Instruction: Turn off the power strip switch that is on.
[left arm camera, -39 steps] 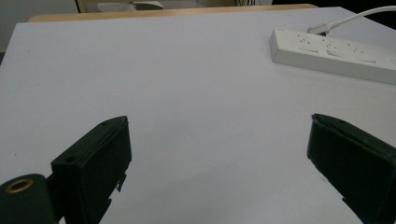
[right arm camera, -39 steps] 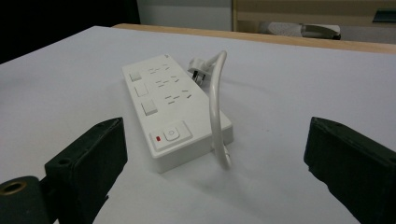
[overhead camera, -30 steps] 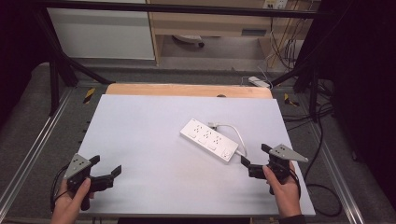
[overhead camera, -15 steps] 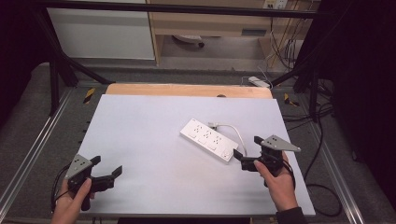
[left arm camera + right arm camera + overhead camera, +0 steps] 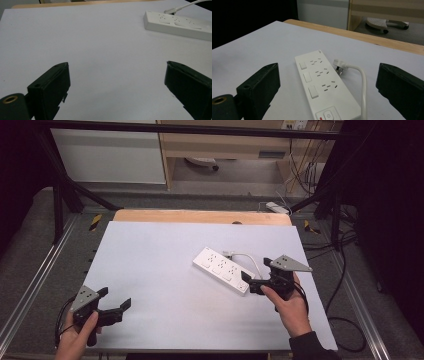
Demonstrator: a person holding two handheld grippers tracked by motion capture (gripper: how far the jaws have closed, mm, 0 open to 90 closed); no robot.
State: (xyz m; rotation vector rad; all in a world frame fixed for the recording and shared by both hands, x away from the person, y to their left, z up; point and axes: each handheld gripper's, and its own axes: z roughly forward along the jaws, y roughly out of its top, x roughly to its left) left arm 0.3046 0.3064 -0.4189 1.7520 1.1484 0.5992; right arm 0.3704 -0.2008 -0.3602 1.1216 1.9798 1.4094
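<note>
A white power strip [image 5: 223,270] lies flat on the pale table [image 5: 165,255], right of the middle and set at a slant – its far end toward the table's centre, its near end toward the right edge. From the right gripper view the strip [image 5: 322,82] shows three sockets in a row, each with a small rocker switch on its left, and a main button with a red mark at the near end. Its white cord [image 5: 362,82] runs along the strip's right side and curls back, so the plug [image 5: 337,67] lies on the table just beside the far sockets, prongs toward the strip.

The right gripper [image 5: 252,282] sits just at the strip's near end, held low over the table by the person's right hand [image 5: 287,305]. Its jaws are spread wide – in its own view one stands at each side, with the strip's near end between them and nothing pinched. Whether a jaw tip touches the strip cannot be told.

The left gripper [image 5: 114,302] is at the table's near left corner, well apart from the strip, gripped by the left hand [image 5: 75,335]. Its jaws are also spread wide, with only bare table between them; the strip [image 5: 178,23] lies far off at the upper right of its view.
</note>
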